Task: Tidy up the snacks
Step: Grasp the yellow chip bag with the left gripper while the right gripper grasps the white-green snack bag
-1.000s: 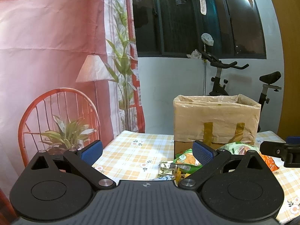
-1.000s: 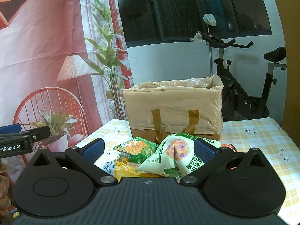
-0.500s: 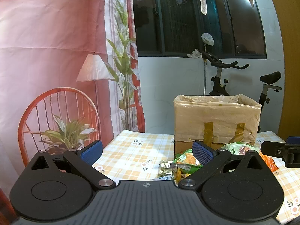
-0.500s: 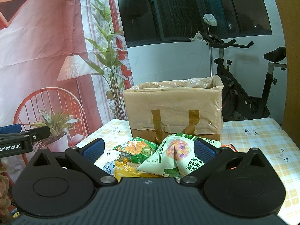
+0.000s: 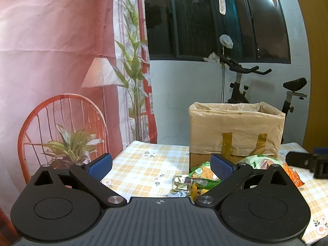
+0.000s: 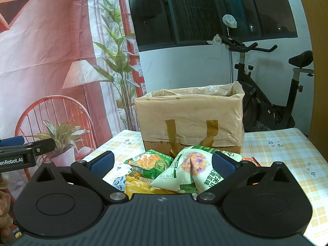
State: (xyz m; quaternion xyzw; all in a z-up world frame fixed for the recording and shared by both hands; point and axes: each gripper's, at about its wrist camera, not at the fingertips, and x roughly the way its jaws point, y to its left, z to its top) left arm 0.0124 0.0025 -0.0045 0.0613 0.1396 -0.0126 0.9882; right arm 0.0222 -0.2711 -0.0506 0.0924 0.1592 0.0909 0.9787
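Grippers both hovered level above the checked table, and I kept them spread wide, holding nothing: left gripper, then right gripper. Snack bags, green, white and yellow, lay heaped touching the front of the plastic-lined box.

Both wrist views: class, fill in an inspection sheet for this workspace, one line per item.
Surface: table with a checked, flowered cloth.
Job's things: snack bags heaped in front of the lined box; box top open.
Clutter: nothing seen beyond the snacks.
Grippers: left gripper open, holding nothing; right gripper open, above the heap.
Cables: nothing seen.
Surroundings: exercise bike behind the table, dark window, printed backdrop on the left.
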